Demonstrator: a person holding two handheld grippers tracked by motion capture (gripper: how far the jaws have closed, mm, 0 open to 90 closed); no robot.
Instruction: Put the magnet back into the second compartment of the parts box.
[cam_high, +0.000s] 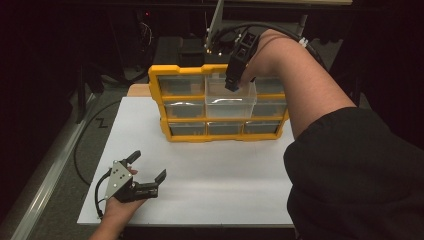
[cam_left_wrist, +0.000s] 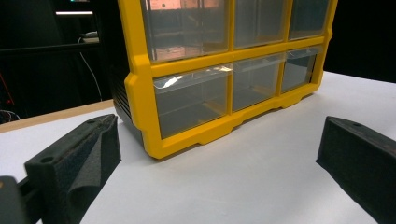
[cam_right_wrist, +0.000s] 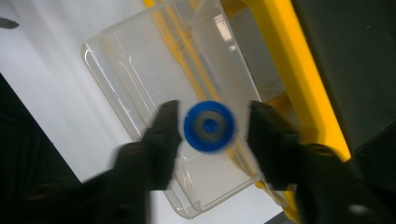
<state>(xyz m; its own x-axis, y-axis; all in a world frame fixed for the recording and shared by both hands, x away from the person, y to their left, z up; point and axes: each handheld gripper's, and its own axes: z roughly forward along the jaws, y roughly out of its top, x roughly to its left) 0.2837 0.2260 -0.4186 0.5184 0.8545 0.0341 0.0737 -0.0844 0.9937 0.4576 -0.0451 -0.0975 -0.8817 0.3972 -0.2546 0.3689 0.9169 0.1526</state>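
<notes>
Right gripper (cam_right_wrist: 210, 128) hanging jaws apart over pulled-out clear drawer (cam_right_wrist: 154, 74) | blue disc (cam_right_wrist: 208, 126) dropping free | risk: bouncing out past rim | left gripper (cam_high: 145, 170) resting open

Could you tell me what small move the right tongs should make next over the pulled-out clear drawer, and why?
Probably lift the right tongs straight up and clear. Their jaws stand apart from the blue disc, which appears blurred between them above the open clear drawer, so it looks released.
</notes>
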